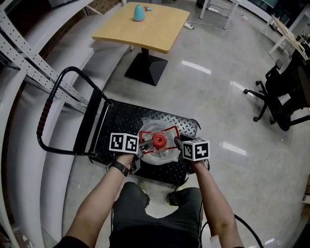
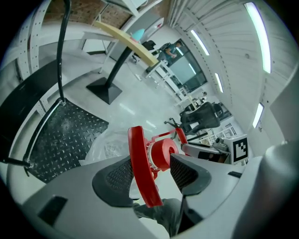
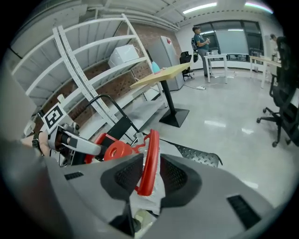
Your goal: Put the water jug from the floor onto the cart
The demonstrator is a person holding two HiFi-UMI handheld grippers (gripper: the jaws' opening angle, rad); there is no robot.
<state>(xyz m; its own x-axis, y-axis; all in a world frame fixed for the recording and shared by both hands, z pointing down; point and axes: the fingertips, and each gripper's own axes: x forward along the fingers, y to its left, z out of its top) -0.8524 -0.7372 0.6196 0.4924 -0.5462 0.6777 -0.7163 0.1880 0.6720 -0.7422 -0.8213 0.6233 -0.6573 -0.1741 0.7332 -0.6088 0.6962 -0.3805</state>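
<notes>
The clear water jug (image 1: 156,154) with a red cap (image 1: 159,141) and a red carry frame stands on the black cart deck (image 1: 121,121), near its front edge. My left gripper (image 1: 144,145) is at the jug's left side. In the left gripper view its jaws (image 2: 149,170) stand open around a red handle bar (image 2: 140,172), which leans on one pad with a gap at the other. My right gripper (image 1: 177,144) is at the jug's right side. Its jaws (image 3: 150,172) are open too, the other red handle bar (image 3: 150,156) loose between the pads.
The cart's black push handle with a red grip (image 1: 44,114) rises at the left, beside white shelving (image 1: 29,63). A wooden table (image 1: 145,26) with a teal object (image 1: 139,13) stands beyond the cart. Office chairs (image 1: 286,97) are at the right. My feet are at the cart's front edge.
</notes>
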